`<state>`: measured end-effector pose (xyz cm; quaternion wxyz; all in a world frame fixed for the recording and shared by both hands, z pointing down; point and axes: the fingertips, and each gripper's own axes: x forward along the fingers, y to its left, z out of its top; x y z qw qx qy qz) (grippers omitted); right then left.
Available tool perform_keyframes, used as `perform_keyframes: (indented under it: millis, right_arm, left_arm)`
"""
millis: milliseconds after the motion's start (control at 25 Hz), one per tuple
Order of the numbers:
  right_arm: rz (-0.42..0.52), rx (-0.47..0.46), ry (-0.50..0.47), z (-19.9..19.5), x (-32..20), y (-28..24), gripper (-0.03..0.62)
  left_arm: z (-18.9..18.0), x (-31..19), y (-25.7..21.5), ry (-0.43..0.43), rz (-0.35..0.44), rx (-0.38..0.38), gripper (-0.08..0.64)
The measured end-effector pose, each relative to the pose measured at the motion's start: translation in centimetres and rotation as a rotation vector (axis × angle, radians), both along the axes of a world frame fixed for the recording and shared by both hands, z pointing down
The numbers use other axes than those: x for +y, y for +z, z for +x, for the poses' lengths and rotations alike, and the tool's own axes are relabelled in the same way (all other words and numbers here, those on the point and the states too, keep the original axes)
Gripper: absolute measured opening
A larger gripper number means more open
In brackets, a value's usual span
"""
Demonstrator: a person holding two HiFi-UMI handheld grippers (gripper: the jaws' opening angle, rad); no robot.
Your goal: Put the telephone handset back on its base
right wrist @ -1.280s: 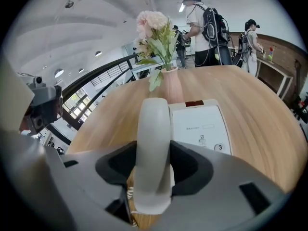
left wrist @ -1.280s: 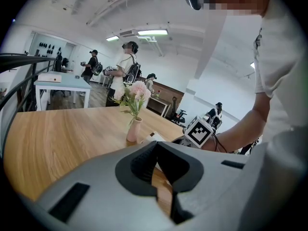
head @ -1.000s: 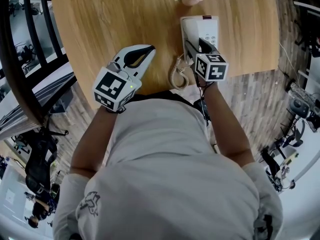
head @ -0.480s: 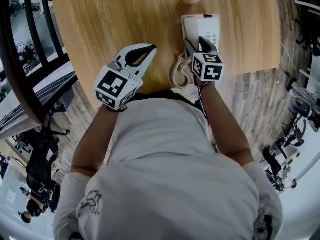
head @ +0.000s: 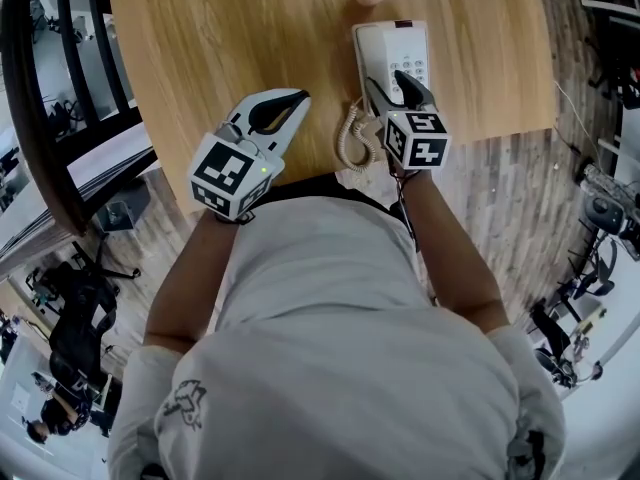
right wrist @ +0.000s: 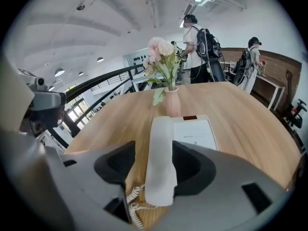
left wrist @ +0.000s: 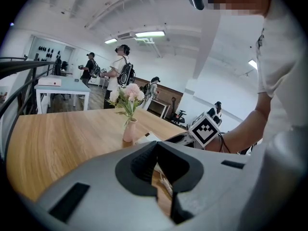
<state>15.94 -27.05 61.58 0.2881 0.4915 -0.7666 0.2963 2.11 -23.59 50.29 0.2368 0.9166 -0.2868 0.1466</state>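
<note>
The white handset [right wrist: 161,162] lies along the left side of the white telephone base [right wrist: 195,134], its coiled cord [right wrist: 134,206] trailing toward the table's near edge. My right gripper [head: 395,83] hovers just above the handset's near end. Its jaws have just been opening and now stand wide, one on each side of the handset without pressing it. My left gripper [head: 290,103] hangs over the table to the left of the phone [head: 395,48], shut with nothing in it. In the left gripper view its tips [left wrist: 156,146] meet, and the right gripper's marker cube [left wrist: 206,130] shows beyond.
A pink vase of flowers [right wrist: 172,105] stands just behind the base. The wooden table [head: 220,38] stretches left and far from the phone. A black railing [head: 40,118] runs along the left. People stand in the background beyond the table.
The right gripper's jaws have spread and the gripper has lifted slightly, leaving the handset lying on the base. The left gripper has hardly shifted.
</note>
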Motion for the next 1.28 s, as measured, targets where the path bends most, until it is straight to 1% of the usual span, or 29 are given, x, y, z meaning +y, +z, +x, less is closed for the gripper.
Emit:
perform_keyframes:
  millis: [200,440,680,840,1120,1280]
  right_arm:
    - [0.095,-0.003,-0.036,0.2,1.9,-3.9,0.237]
    - [0.177,-0.04,-0.07,0.9,5.0,-8.0,0.162]
    - [0.242,-0.069,-0.093,1.4,8.1,-11.7,0.132]
    - [0.299,-0.073,-0.119,1.9,9.7,-13.9,0.088]
    - [0.359,-0.107,-0.15,2.3,12.8,-16.9,0.011]
    - [0.385,-0.133,-0.174,1.9,13.9,-18.2,0.006]
  left_arm:
    - [0.9,2.3,-1.7,-0.002,0.034,-0.002,0.006]
    - [2.4,5.3,-3.5,-0.005,0.086,-0.008,0.006]
    - [2.9,7.3,-5.9,-0.025,0.148,-0.023,0.006]
    - [3.3,8.5,-7.1,-0.029,0.186,-0.032,0.006]
    - [4.0,11.2,-9.4,-0.035,0.24,-0.041,0.006]
    - [3.9,12.6,-10.0,-0.029,0.249,-0.052,0.006]
